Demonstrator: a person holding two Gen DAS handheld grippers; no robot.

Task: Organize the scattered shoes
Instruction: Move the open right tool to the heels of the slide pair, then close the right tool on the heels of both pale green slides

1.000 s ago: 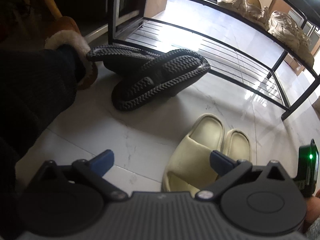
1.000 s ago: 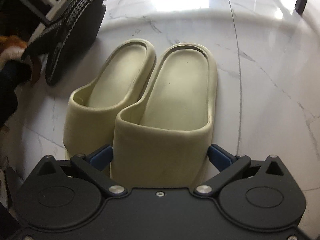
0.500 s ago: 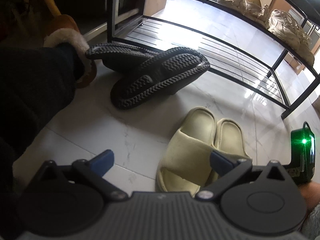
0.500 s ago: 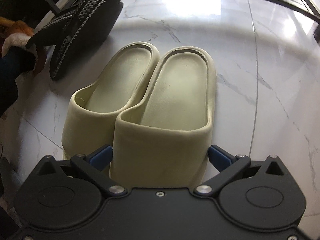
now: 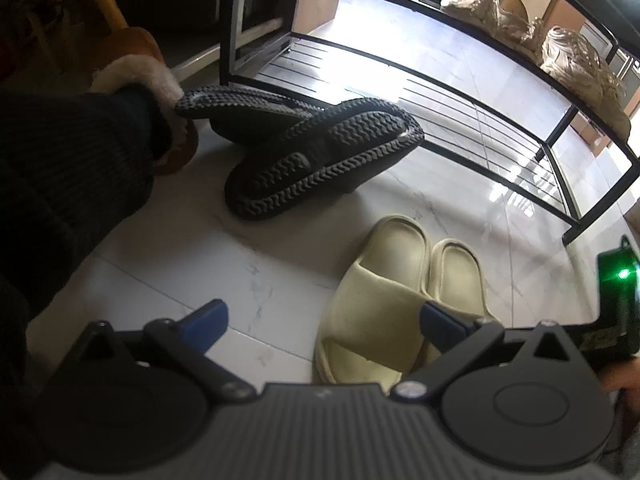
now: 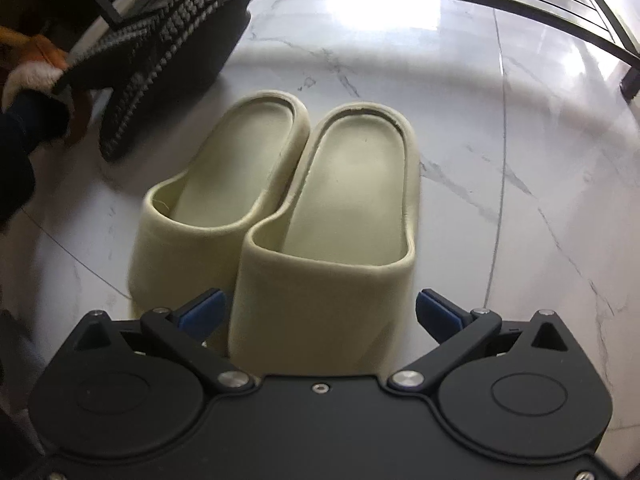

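While my right gripper [image 6: 318,312] stands spread wide astride the strap end of the right-hand cream slide [image 6: 332,248], whose long axis runs up-frame toward centre, my left gripper [image 5: 320,320], likewise spread and empty, sits farther off.

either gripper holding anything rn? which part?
Nothing held. Right gripper open, straddling the toe band of one cream slide; left gripper open over bare floor.

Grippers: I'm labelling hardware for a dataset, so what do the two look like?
The left gripper and right gripper each have a black body, round pivot discs, silver screws and blue fingertip pads. The left's body is ribbed grey. A dark knit sleeve shows.
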